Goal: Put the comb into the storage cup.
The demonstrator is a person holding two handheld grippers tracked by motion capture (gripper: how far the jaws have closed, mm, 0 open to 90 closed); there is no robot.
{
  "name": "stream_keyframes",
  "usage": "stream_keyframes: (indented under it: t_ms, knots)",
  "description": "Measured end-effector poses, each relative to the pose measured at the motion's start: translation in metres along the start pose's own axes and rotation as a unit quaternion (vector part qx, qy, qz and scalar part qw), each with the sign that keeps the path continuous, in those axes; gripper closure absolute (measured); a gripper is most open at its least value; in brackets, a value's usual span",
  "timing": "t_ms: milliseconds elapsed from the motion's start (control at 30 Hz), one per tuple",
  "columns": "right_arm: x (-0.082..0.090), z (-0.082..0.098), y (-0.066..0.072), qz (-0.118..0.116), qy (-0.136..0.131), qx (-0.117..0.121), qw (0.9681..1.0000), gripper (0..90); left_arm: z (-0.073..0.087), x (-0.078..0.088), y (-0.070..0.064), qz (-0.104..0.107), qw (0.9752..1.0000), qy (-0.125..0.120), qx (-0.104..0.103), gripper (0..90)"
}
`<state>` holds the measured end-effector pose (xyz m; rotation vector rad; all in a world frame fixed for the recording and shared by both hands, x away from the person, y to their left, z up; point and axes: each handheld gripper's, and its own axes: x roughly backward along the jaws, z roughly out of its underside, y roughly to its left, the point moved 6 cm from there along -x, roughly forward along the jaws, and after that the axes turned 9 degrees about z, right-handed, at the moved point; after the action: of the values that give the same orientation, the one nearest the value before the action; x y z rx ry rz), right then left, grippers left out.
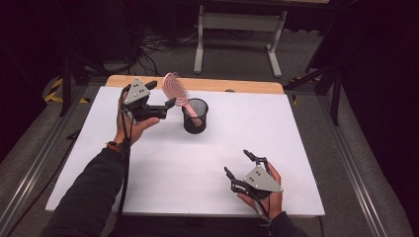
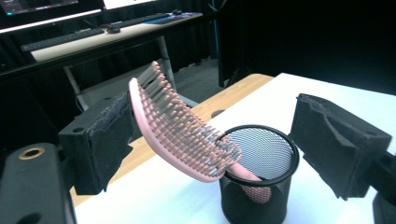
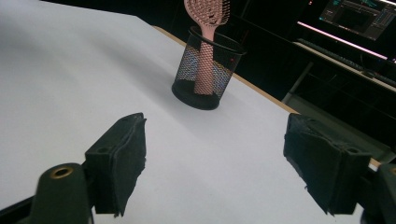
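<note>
Two claws work over the white bench (image 1: pixel 148 197). A pink hairbrush (image 1: pixel 174 88) stands handle-down in a black mesh cup (image 1: pixel 195 116) near the middle of the bench's far edge, its bristled head leaning out over the rim toward the left claw (image 1: pixel 162 94). That claw is spread wide, one pad (image 2: pixel 100 140) just beside the back of the brush head, the other pad well apart from it. Near the bench's near right corner, the right claw (image 1: pixel 241 163) is spread too, with nothing between its pads.
</note>
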<state>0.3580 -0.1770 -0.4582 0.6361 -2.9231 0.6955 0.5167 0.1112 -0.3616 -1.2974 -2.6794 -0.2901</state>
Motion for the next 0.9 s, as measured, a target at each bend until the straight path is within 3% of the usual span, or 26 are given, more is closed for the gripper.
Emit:
stream_keyframes:
  t_ms: [533, 900]
  knots:
    - [0.000, -0.001, 0.001, -0.004, -0.002, 0.000, 1.0000, 21.5, 0.013, 0.004, -0.007, 0.017, 0.9997, 0.016, -0.009, 8.2]
    - [0.000, -0.001, 0.000, -0.003, -0.004, -0.005, 1.0000, 18.4, 0.019, 0.010, -0.016, 0.029, 0.9993, 0.014, -0.017, 5.7]
